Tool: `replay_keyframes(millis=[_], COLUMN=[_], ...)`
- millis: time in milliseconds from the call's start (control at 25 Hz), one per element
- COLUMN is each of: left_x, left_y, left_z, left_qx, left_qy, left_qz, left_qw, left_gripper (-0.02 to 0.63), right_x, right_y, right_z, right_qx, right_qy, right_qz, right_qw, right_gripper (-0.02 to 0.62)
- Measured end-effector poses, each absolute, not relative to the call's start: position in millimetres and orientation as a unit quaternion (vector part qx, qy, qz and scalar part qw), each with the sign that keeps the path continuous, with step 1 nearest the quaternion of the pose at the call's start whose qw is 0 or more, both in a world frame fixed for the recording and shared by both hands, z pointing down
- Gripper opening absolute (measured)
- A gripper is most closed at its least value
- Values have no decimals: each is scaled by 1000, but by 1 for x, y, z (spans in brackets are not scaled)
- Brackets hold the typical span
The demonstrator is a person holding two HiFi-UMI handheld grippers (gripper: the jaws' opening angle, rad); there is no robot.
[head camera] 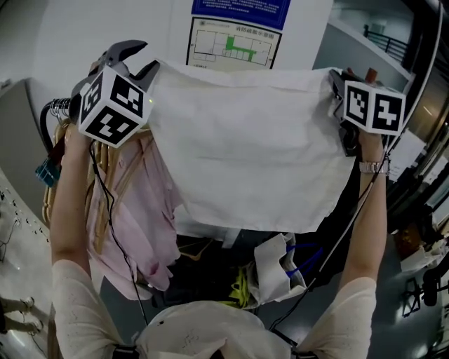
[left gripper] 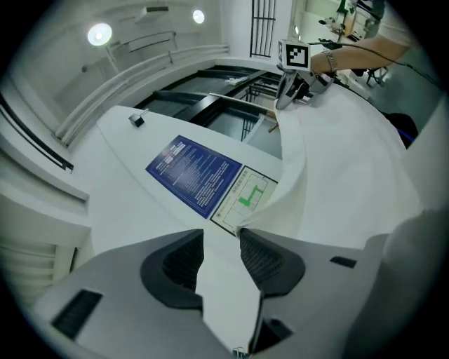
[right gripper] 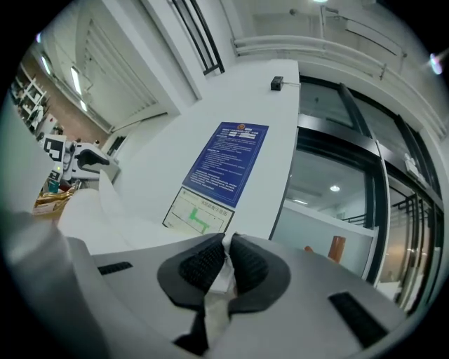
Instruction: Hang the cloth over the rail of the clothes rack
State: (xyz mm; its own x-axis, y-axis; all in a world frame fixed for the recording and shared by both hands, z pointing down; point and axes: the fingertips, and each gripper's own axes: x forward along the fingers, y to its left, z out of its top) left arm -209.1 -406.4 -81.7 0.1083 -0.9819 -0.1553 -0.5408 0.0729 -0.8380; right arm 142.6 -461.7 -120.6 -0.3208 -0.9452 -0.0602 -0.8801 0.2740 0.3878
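Observation:
A white cloth [head camera: 245,154] hangs spread between my two grippers, in front of the wall. In the head view my left gripper [head camera: 144,57] is at the cloth's upper left corner. Its jaws stand apart, and in the left gripper view [left gripper: 221,235] the cloth's corner [left gripper: 295,203] only touches the tip of the right-hand jaw. My right gripper [head camera: 337,77] is at the upper right corner. In the right gripper view [right gripper: 226,242] its pads are shut on a fold of the cloth [right gripper: 223,270]. I cannot make out the rack's rail.
A pink shirt [head camera: 144,210] and wooden hangers [head camera: 59,175] hang at the left, below my left gripper. A blue notice [head camera: 238,5] and a floor-plan sign [head camera: 235,43] are on the wall behind the cloth. A white bag [head camera: 277,270] and dark clutter lie below.

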Motion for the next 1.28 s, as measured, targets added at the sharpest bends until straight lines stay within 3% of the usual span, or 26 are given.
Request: replay_keyframes(millis=[240,440,560,760,960,1280], left_x=[-158,-94,-118,-199,-245,-109], left_y=[-365,-351,-349,-371,-373,-329], left_z=[-100,-69,-93,-129,-128,-71], left_qx=[-642,-666,-605,-569,-524,-691], left_qy=[575,500,559,644,693,521], left_qz=[-226,-278,-271,-280,-290,-253], left_qw=[453,478,498,427,401,432], left_gripper=[149,149,149,149,149,149], right_x=[134,129,134,144,146,135], right_y=[-461,-463,-464,-477,-482,-487], right_z=[-120,-114,-115,-111,-107,-105], right_qx=[555,550,557,560,554,548], right_qy=[-804,-801,-801,-813,-821,-817], right_qz=[-188,-196,-184,-123,-97,-121], right_qw=[102,133,123,100,100,134], right_gripper=[32,32,32,32,32,32])
